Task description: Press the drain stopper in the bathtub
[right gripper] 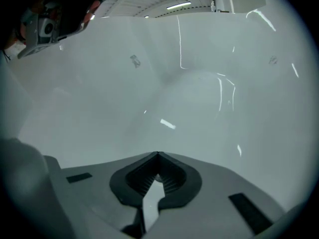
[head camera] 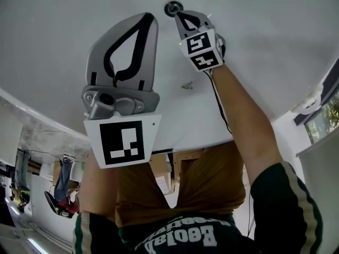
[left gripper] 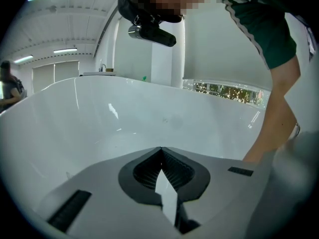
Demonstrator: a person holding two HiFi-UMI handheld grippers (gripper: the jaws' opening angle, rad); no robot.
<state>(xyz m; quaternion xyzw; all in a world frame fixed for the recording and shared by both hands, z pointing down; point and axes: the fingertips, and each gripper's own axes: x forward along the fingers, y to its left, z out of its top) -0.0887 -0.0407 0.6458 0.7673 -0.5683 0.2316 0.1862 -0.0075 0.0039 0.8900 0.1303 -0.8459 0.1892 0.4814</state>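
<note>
In the head view I look down into a white bathtub (head camera: pixel 275 41). The drain stopper (head camera: pixel 172 8), a small dark round disc, sits on the tub floor at the far end. My right gripper (head camera: pixel 180 14) is shut, its jaw tips meeting right at the stopper's near edge; whether they touch it I cannot tell. My left gripper (head camera: pixel 150 16) hangs higher and nearer, to the left, also shut with nothing in it. In the right gripper view the shut jaws (right gripper: pixel 158 154) point at bare tub floor and the stopper is not clearly seen. The left gripper view shows shut jaws (left gripper: pixel 161 148) before the tub wall.
A small speck (head camera: pixel 186 85) lies on the tub floor below the right gripper. The tub rim (head camera: pixel 37 121) runs along the lower left. A white fitting (head camera: pixel 310 102) sits at the right rim. A cable (head camera: pixel 220 102) follows my right arm.
</note>
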